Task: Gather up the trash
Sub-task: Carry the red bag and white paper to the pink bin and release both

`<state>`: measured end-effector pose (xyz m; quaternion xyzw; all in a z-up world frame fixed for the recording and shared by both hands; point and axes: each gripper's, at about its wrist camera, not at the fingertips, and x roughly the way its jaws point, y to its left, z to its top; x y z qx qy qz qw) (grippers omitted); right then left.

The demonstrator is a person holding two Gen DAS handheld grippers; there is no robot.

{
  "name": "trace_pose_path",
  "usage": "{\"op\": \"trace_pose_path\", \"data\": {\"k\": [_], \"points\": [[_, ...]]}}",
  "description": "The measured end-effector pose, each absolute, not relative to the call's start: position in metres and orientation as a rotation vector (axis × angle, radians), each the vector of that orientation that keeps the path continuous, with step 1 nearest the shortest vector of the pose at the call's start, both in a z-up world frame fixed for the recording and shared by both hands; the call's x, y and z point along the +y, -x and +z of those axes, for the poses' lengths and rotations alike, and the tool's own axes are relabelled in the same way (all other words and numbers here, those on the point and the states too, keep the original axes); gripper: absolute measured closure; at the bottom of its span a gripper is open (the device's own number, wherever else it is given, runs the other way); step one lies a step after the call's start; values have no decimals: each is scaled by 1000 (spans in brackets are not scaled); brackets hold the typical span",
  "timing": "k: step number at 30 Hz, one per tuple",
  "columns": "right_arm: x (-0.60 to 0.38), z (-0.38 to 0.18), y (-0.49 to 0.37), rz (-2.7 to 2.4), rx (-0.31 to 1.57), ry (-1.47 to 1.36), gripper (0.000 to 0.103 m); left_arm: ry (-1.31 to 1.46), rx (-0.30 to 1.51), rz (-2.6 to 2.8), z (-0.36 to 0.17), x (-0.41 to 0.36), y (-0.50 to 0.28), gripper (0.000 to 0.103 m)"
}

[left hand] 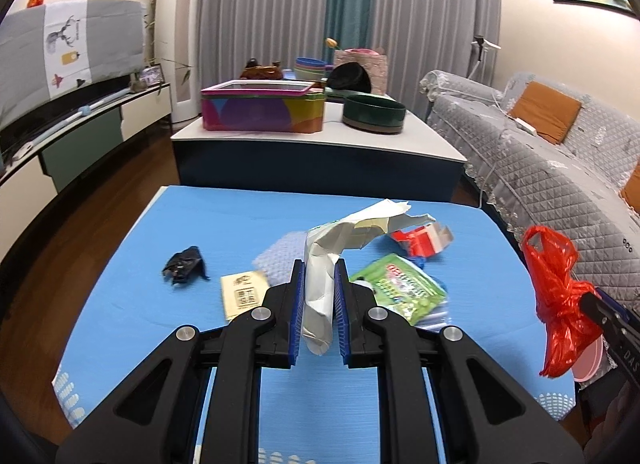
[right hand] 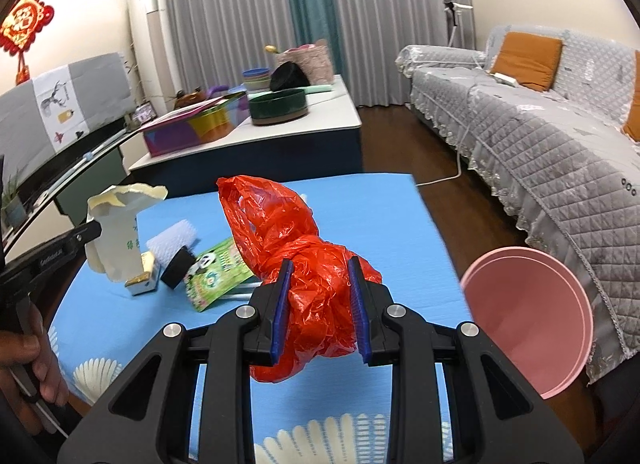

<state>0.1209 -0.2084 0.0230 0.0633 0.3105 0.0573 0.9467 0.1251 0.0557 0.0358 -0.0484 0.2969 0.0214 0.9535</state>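
Right now both grippers are loaded. The left gripper is closed narrowly on a crumpled white paper bag, lifted above the blue desk. The right gripper clamps a bunched red plastic bag, also held clear of the desk. A pink bin stands at the desk's near right edge, just right of the red bag; judging by the task, that is where both pieces belong.

Loose trash lies on the desk: a black wad to the left, a tan card, a green packet and a red carton farther right.

To do this step well, bring the red bag over the bin's mouth before opening the gripper, since thin plastic can cling to the pads or drift. The paper bag is long and floppy, so lower its hanging end into the bin first. Keep the two grippers apart so they do not collide at the rim.
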Motion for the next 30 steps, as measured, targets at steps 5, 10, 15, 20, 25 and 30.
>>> {"op": "trace_pose_path", "data": {"k": [5, 10, 15, 20, 25, 30], "points": [[-224, 26, -120, 76, 617, -142, 75, 90, 601, 15, 36, 44, -128, 89], [-239, 28, -119, 40, 606, -155, 75, 81, 599, -26, 36, 27, -130, 89], [-255, 30, -117, -1, 595, -164, 75, 75, 589, -75, 38, 8, -132, 89], [-277, 32, -115, -49, 584, -181, 75, 65, 586, -123, 38, -14, -134, 89], [-303, 32, -113, -104, 578, -202, 75, 56, 587, -176, 36, -38, -137, 89], [-328, 30, -109, -155, 570, -218, 75, 47, 588, -229, 36, -65, -140, 89]]}}
